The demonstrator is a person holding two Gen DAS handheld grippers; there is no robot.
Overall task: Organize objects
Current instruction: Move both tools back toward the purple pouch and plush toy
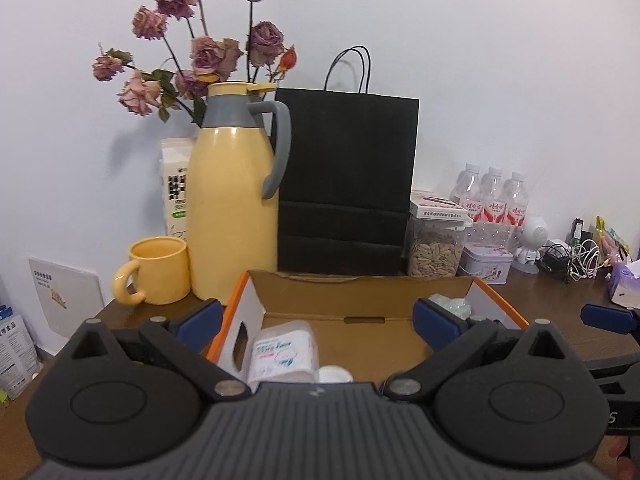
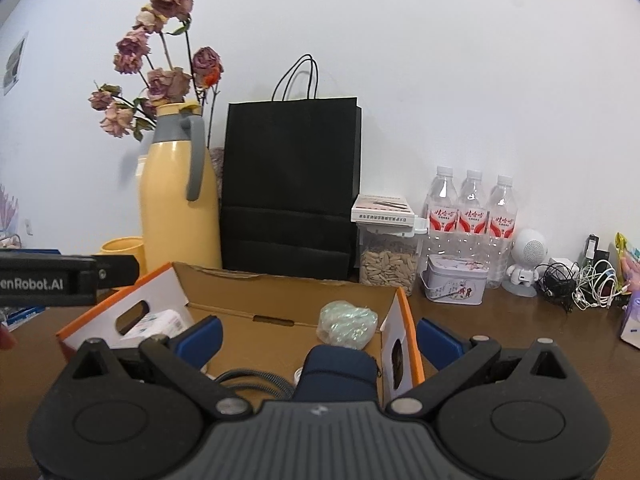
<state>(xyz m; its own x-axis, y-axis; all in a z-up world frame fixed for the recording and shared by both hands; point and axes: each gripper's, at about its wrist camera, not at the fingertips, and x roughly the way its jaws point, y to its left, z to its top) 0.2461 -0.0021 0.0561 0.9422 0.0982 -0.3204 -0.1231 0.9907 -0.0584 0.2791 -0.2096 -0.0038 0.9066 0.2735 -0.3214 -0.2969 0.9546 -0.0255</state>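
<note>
With both my left gripper (image 1: 318,316) and right gripper (image 2: 318,338) spread wide and empty over the cardboard box (image 2: 280,300), I should descend straight onto the navy pouch (image 2: 338,372) at its right end, clear of the wall.

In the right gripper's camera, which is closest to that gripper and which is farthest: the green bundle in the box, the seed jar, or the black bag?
From the right gripper:
1. Green bundle, inside the cardboard box, just ahead.
2. Seed jar, behind the box, right.
3. Black paper bag, by the wall; close to the jar's depth.

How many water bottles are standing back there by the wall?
3. They stand side by side against the wall, right of the seed jar: left bottle, middle bottle, right bottle. More could be hidden behind the black bag.
</note>
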